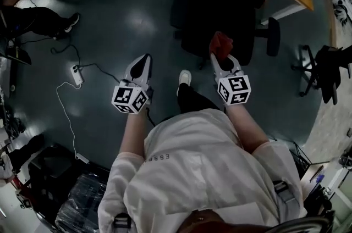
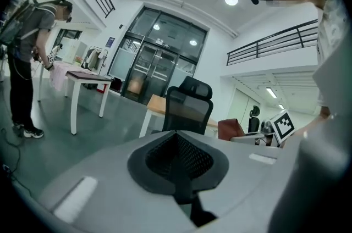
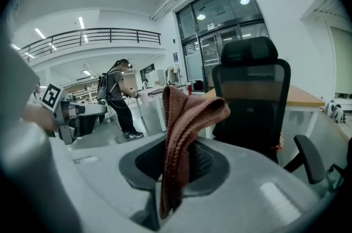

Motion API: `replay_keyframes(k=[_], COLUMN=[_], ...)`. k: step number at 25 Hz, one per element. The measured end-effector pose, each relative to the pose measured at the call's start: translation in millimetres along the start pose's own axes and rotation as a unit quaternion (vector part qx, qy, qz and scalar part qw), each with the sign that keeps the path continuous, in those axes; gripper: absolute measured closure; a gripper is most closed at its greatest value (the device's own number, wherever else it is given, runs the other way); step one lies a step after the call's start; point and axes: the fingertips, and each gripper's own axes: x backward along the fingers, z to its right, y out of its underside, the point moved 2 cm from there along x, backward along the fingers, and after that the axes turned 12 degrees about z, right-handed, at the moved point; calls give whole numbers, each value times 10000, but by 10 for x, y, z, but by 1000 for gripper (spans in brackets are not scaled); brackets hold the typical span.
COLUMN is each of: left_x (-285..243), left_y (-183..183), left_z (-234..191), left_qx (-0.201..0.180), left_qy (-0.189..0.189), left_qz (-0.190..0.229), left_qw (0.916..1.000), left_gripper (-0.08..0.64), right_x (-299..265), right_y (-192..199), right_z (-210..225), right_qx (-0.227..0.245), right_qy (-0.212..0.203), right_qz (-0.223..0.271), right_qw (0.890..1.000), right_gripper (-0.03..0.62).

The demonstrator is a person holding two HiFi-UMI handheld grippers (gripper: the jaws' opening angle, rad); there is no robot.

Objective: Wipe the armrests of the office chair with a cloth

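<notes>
Lettering on the shirt (image 1: 181, 163) starts "ESSE". Right gripper (image 1: 220, 57) pinches a cloth (image 1: 221, 43) in its fingers (image 3: 144, 163) near the chair (image 1: 231, 1); left gripper (image 1: 144, 58) fingers (image 2: 158, 158) are pressed together, empty.

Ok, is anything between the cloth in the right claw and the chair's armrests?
Nothing visible. The right claw is shut on the cloth, and the office chair stands straight ahead with only open air between. One armrest shows low on the chair's right side, unblocked.

A coarse, ribbed knit is shown by the cloth (image 3: 184, 133); the office chair (image 3: 252, 108) back is seen as dark mesh, the floor (image 1: 126, 26) as smooth and glossy.
</notes>
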Motion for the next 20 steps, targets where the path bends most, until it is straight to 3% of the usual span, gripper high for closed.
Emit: replay_keyframes(k=[5, 12, 16, 20], left_x=[-626, -1133, -1472, -1748], left_y=[17, 172, 338, 619], left_z=[-230, -672, -925, -1074], left_qx=[163, 385, 403, 517], left_qy=[-11, -28, 244, 599], left_qz=[-154, -624, -985, -1492], left_qw=[9997, 9973, 9940, 9856], left_gripper=[543, 543, 543, 543], right_x=[-651, -1438, -1863, -2251], right_y=[-57, -134, -78, 18], right_z=[248, 584, 739, 874], right_qx=[64, 110, 239, 439], right_qy=[-211, 40, 244, 382], right_qz=[-227, -434, -594, -870], right_qw=[9995, 9990, 9977, 9945], right_gripper=[543, 543, 543, 543])
